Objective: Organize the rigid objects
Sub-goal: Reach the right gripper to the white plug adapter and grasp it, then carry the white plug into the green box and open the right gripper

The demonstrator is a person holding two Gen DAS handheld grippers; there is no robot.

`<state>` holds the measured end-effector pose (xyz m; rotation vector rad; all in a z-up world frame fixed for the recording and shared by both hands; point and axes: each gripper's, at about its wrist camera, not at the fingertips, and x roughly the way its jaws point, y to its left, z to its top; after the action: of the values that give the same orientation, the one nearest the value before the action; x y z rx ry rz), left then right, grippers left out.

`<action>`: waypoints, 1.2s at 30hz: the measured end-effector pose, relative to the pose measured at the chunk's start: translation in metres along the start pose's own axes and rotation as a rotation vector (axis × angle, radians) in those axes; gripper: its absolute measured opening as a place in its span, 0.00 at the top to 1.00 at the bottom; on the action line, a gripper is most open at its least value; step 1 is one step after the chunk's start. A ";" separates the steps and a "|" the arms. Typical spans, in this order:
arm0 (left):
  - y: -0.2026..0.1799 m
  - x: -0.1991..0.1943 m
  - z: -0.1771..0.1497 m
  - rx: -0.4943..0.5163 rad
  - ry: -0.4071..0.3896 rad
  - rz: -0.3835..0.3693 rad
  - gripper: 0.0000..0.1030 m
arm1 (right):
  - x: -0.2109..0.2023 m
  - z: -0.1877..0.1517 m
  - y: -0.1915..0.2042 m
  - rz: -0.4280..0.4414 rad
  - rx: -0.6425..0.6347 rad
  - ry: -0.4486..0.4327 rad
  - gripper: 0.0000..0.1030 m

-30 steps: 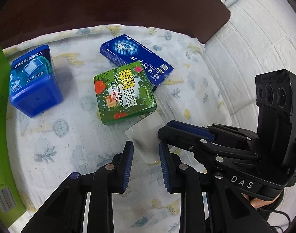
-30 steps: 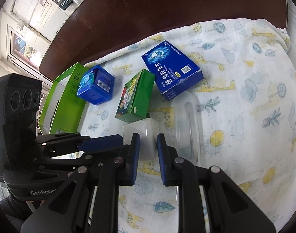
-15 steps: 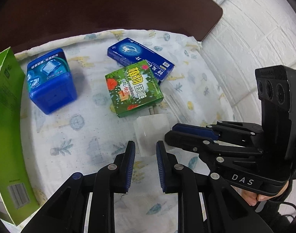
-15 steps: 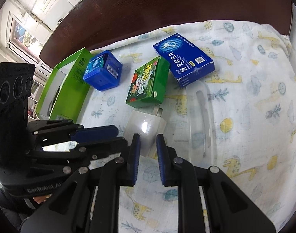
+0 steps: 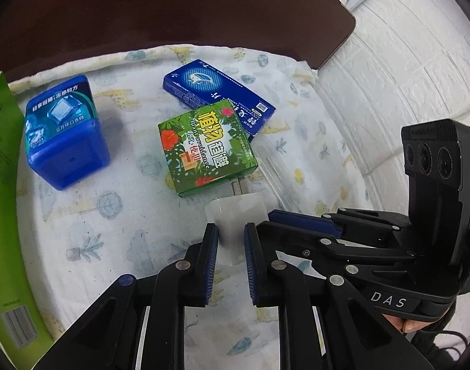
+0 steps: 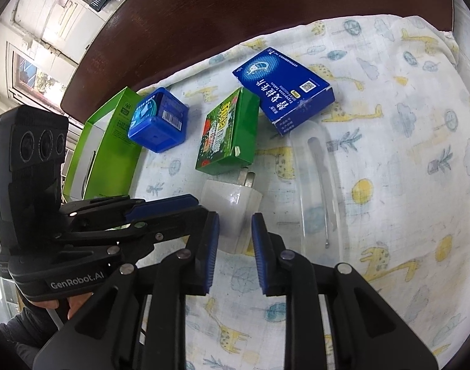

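A white plug adapter (image 5: 233, 215) lies on the patterned cloth just in front of both grippers; it also shows in the right wrist view (image 6: 231, 206). My left gripper (image 5: 230, 237) has its jaws a small gap apart, either side of the adapter's near end. My right gripper (image 6: 235, 225) is likewise slightly open at the adapter. A green box (image 5: 205, 146) lies beyond it, a flat blue box (image 5: 218, 94) behind that, and a blue cube tub (image 5: 65, 132) to the left. A clear plastic case (image 6: 319, 185) lies to the right.
A tall green carton (image 5: 3, 215) stands at the left edge of the cloth (image 5: 111, 215). A dark wooden headboard (image 5: 173, 9) runs behind. A white brick wall (image 5: 404, 61) is to the right.
Both grippers have drawn back and risen a little, so more of the cloth shows. The right gripper's jaws have opened slightly. The boxes have not moved.
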<state>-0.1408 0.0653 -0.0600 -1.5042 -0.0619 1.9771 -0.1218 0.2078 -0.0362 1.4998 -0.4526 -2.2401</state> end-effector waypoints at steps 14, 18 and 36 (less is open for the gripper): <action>-0.011 -0.060 -0.007 0.072 -0.133 0.046 0.86 | -0.033 0.000 0.044 -0.013 -0.103 -0.103 0.81; 0.004 -0.094 -0.012 0.049 -0.199 0.061 0.86 | -0.040 0.010 0.076 0.017 -0.160 -0.139 0.81; 0.158 -0.182 -0.080 -0.254 -0.317 0.236 0.86 | 0.077 0.036 0.247 0.223 -0.390 0.043 0.81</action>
<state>-0.1178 -0.1797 0.0032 -1.3855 -0.2908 2.4628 -0.1444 -0.0426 0.0340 1.2271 -0.1472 -1.9779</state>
